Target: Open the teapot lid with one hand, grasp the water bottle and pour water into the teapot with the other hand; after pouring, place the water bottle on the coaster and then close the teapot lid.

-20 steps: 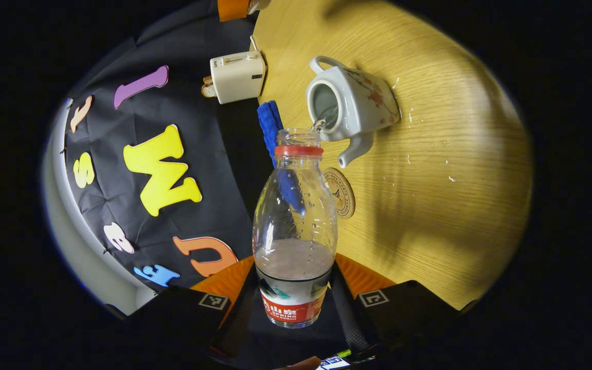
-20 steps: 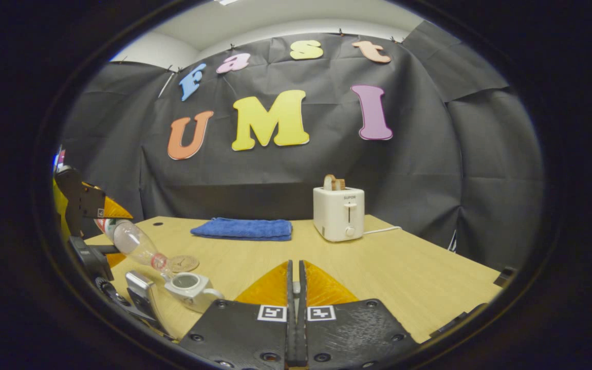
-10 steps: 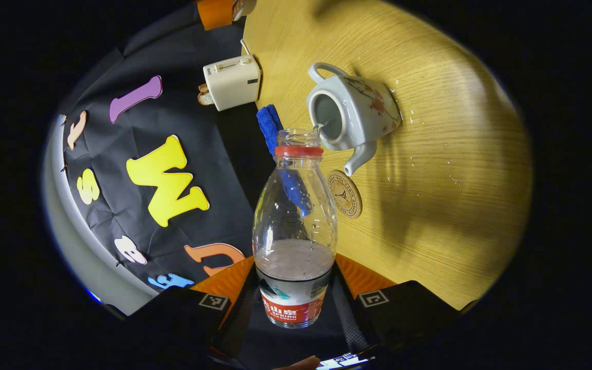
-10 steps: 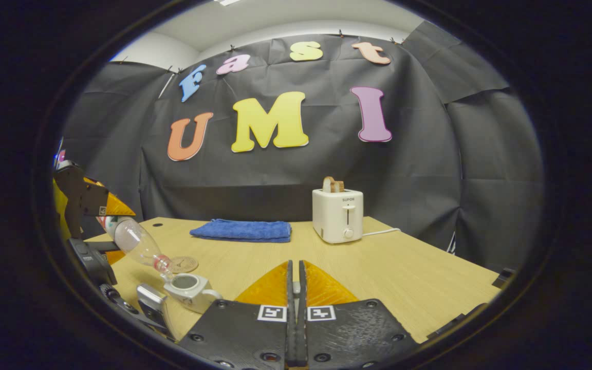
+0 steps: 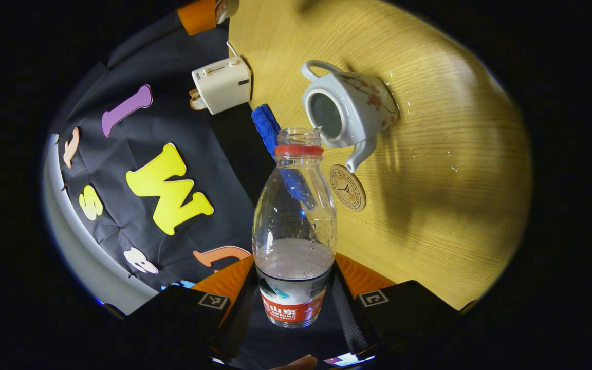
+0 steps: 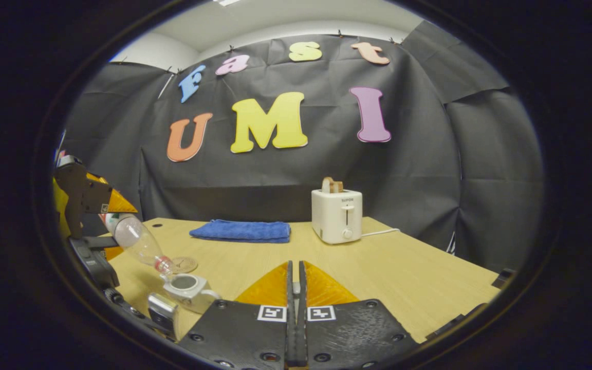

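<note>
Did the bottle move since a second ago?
Yes. In the right gripper view the water bottle, tipped over the teapot, has lifted a little: its base sits higher against the black cloth wall, mouth still over the opening.

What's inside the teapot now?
The lid is off the teapot, so its round opening shows. Inside looks dark and greyish. The bottle tips toward it, but how much water sits inside cannot be told.

Each gripper has a black textured body with orange wedge-shaped panels behind its 2 fingers. The right gripper (image 6: 295, 313) carries 2 square black-and-white markers and round screws; the left gripper (image 5: 294, 300) has 2 similar markers.
</note>
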The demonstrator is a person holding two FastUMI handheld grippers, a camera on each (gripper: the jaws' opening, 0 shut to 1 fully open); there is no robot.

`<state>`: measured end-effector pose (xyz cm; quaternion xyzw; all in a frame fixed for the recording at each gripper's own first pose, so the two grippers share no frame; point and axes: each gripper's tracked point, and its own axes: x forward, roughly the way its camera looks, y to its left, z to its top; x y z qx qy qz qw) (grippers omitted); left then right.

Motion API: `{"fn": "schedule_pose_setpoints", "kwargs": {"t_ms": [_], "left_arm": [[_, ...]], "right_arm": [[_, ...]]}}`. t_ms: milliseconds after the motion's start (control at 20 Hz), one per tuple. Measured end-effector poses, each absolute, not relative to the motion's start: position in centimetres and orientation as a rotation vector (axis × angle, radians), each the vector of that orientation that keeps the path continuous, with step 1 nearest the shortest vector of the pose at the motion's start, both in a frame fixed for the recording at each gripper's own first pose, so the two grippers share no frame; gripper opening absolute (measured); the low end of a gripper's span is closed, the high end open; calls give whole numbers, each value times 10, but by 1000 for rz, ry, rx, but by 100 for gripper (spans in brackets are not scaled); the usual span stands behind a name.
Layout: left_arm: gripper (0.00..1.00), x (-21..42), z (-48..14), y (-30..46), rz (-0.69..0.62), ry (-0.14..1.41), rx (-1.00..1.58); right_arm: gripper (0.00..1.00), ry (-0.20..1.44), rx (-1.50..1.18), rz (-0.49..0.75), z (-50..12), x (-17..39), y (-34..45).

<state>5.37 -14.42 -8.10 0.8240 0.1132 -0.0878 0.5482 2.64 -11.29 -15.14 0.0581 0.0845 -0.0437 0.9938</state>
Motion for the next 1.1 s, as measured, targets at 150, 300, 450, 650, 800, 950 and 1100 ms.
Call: {"fn": "schedule_pose_setpoints", "kwargs": {"t_ms": [150,300,450,650,800,950,1100], "left_arm": [[77,53,-80,-149,-208,257,1979],[77,51,-76,-151,-194,259,2030],[76,49,-75,-149,-186,272,2054],[77,49,-71,-142,-166,298,2084],[77,49,-70,-144,-168,292,2098],[77,49,-69,-144,-165,295,2112],[77,48,-68,-146,-168,284,2121]], "right_arm": [[0,170,121,-86,-151,26,-113],[0,165,123,-88,-149,24,-115],[0,166,134,-87,-148,25,-116],[0,169,137,-89,-149,24,-119],[0,174,144,-89,-151,25,-120],[0,183,142,-94,-153,26,-122],[0,181,139,-94,-151,26,-122]]}}
